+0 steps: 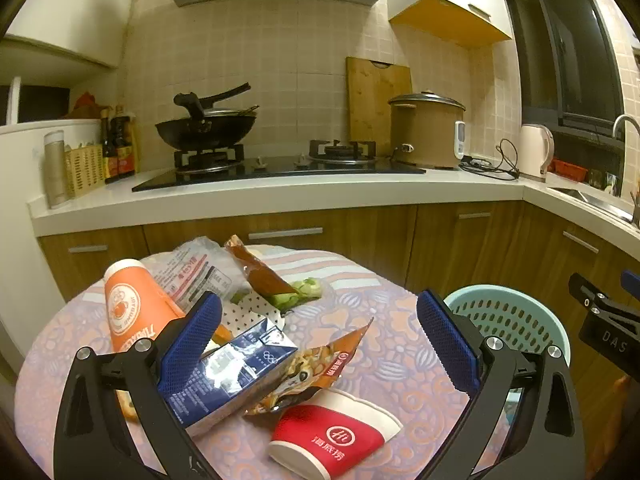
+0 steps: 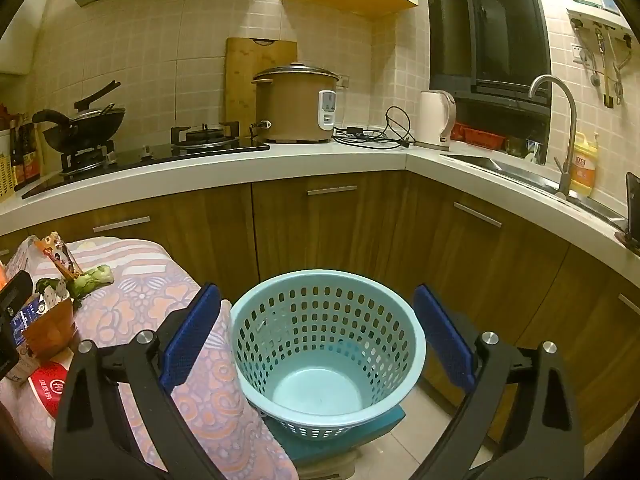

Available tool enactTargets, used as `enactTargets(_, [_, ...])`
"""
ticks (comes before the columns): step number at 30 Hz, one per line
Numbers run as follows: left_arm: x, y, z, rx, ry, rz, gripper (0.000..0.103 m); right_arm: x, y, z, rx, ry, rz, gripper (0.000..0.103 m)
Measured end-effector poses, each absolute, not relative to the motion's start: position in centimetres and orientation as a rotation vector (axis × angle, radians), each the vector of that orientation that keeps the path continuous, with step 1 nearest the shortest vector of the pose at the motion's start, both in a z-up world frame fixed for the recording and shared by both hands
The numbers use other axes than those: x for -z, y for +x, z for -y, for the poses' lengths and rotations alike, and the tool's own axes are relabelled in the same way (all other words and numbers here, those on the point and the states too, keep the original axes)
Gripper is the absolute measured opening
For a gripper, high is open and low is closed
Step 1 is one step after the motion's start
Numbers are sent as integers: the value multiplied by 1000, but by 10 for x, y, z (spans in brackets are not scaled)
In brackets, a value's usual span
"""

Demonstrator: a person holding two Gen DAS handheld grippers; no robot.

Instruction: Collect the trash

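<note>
Two hand-held grippers gape wide, empty — red paper cup (image 1: 334, 438) on side, blue carton (image 1: 236, 376) crumpled.

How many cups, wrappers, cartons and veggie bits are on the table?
Paper cups: 2, orange cup and red cup
Wrappers: 3, clear bag, brown wrapper, snack packet
Cartons: 1, blue carton
Vegetable scraps: 1, green scrap
Total: 7

On the desk (image 1: 400, 312) lie a tipped red cup (image 1: 332, 436), a blue carton (image 1: 236, 376), a torn snack bag (image 1: 316, 364), an orange cup (image 1: 132, 308), wrappers (image 1: 256, 268) and greens (image 1: 304, 292), beside an empty, upright, pale-blue perforated basket (image 2: 328, 344).
</note>
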State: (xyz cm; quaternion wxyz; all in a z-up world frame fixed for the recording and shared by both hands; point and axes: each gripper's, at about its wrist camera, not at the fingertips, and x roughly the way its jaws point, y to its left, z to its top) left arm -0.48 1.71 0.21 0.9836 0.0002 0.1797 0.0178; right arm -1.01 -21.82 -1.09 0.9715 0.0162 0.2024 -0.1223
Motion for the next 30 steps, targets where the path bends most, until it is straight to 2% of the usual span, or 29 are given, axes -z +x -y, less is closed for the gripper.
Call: enactTargets(30, [0, -5, -18, -33, -1, -359, 95, 14, -9, 221, 240, 40, -427, 89])
